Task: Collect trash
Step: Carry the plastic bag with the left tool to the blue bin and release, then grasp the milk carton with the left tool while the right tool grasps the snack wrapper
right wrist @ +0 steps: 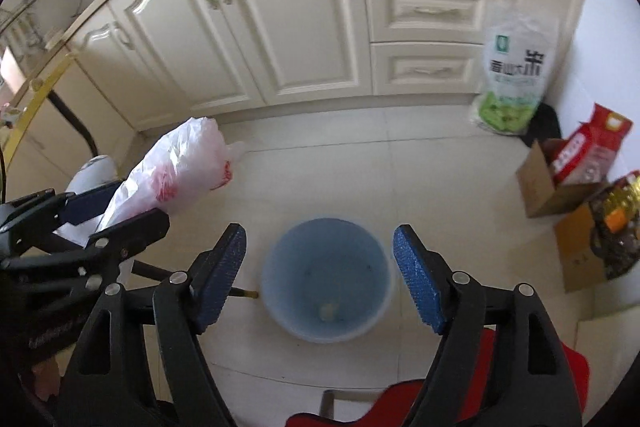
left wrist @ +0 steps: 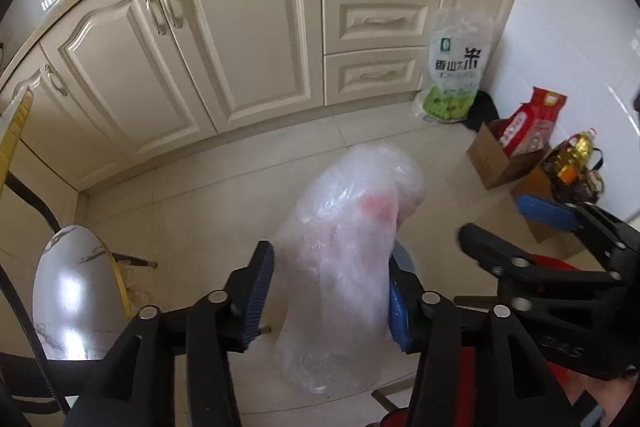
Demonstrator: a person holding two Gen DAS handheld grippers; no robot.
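Observation:
My left gripper is shut on a crumpled white plastic bag with red print, held above the floor. The same bag and the left gripper show at the left of the right wrist view. My right gripper is open and empty, its blue pads either side of a blue bin that stands on the floor below, with a small scrap at its bottom. The right gripper also shows at the right of the left wrist view. The bag hides most of the bin there.
Cream kitchen cabinets run along the back. A rice sack leans on them at the right. Cardboard boxes with packets and an oil bottle stand by the right wall. A round marble table is at the left, something red below.

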